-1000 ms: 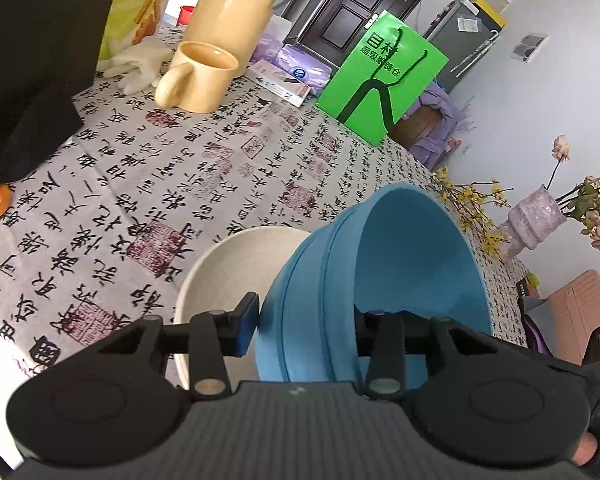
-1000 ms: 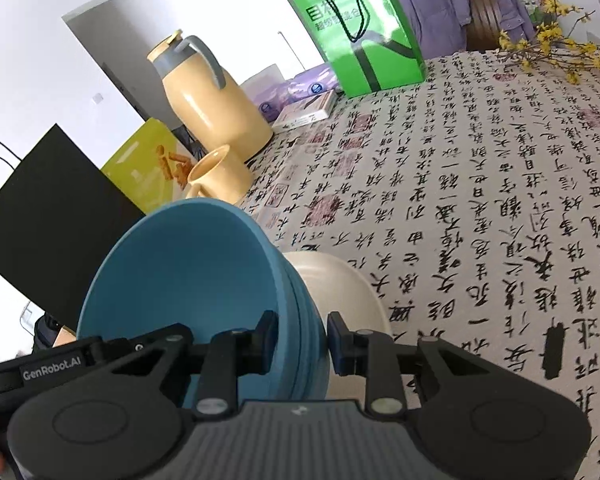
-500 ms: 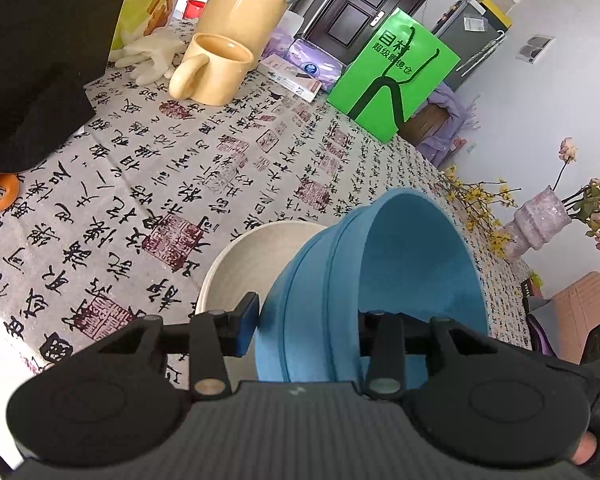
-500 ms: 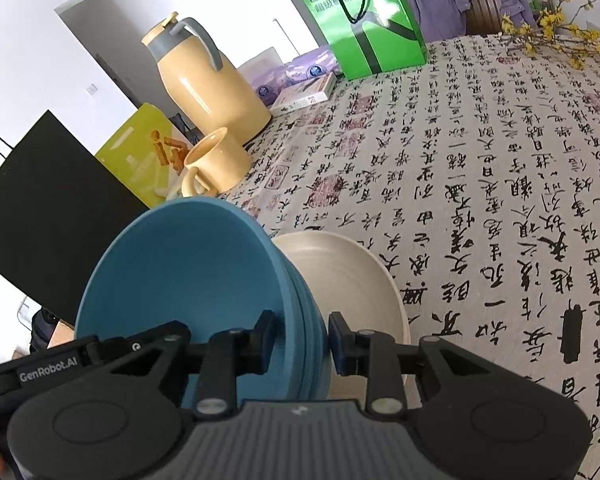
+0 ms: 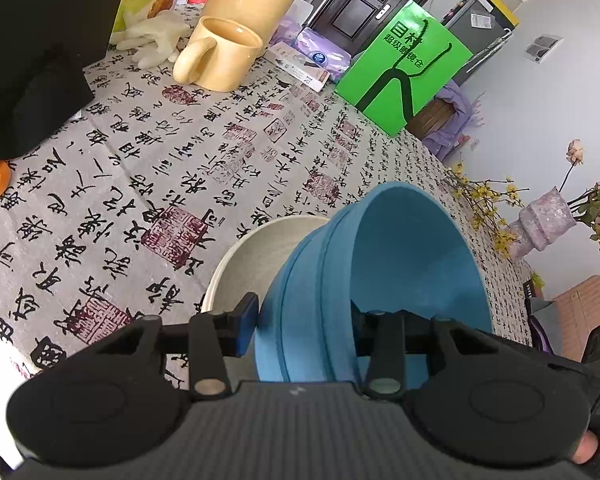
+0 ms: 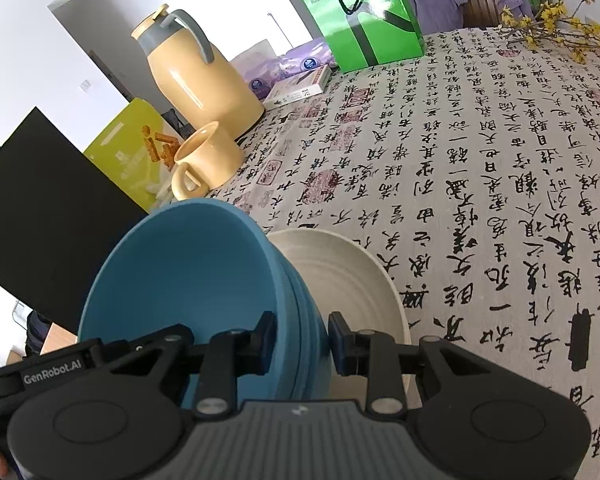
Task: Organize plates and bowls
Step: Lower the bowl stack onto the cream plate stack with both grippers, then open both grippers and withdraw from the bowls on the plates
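1. The left wrist view looks from just behind the left gripper (image 5: 302, 322), forward and steeply down along its fingers, which fill the lower frame.
2. It faces across the calligraphy tablecloth (image 5: 148, 184) toward a green bag (image 5: 404, 68) at upper right, very close to a blue bowl (image 5: 380, 280).
3. The right wrist view sits likewise behind the right gripper (image 6: 302, 340), with the green bag (image 6: 352, 12) at top centre.
4. Both views share the blue bowl (image 6: 188, 280), white bowl (image 5: 252, 260) (image 6: 344, 276), yellow mug (image 5: 220, 56) (image 6: 204, 160) and yellow jug (image 6: 196, 76).
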A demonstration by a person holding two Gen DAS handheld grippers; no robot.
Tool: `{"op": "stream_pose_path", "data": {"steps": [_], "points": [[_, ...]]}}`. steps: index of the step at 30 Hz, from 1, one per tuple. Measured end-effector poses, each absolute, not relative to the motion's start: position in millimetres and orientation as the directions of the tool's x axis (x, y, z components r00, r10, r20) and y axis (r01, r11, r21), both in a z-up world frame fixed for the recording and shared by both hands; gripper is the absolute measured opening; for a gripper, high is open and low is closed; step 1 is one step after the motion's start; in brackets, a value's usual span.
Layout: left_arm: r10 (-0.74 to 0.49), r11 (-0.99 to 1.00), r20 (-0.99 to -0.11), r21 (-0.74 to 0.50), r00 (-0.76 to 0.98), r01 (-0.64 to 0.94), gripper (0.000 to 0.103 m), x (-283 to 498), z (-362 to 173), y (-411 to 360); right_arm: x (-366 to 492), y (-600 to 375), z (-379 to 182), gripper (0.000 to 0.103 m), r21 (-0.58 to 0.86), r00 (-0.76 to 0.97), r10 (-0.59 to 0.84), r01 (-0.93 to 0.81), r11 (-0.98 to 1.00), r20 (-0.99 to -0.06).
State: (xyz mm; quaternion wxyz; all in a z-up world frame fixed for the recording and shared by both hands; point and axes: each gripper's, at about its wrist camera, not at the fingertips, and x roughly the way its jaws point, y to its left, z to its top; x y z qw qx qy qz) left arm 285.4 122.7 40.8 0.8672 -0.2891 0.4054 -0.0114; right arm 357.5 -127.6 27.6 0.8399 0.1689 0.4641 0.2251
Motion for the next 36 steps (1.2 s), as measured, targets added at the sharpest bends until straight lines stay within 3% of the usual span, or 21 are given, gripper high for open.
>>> {"op": "stream_pose_path", "data": {"steps": [3,15,21,27,36], "points": [[-0.263,0.832,-0.692,-0.516,0.673,-0.205,0.042,288,40,124,363,-126,27,0.03,0.497,0.468,0.538,-0.221,0.839,-0.701],[-0.286,0.855,-0.645,-0.506,0.709,-0.116,0.067,294,46,118,370,-120,30,0.036,0.463,0.516,0.522,-0.252,0.85,-0.679],[-0.271,0.87,-0.617,-0.485,0.739,-0.086,0.077,288,54,114,365,-122,38,0.051,0.437,0.553,0.507,-0.266,0.859,-0.661],[-0.221,0.886,-0.59,-0.455,0.777,-0.094,0.095,274,61,114,349,-129,51,0.066,0.387,0.605,0.476,-0.282,0.878,-0.638],[-0.183,0.912,-0.544,-0.406,0.819,-0.065,0.102,245,77,106,317,-155,69,0.078,0.373,0.665,0.456,-0.276,0.886,-0.591]]}}
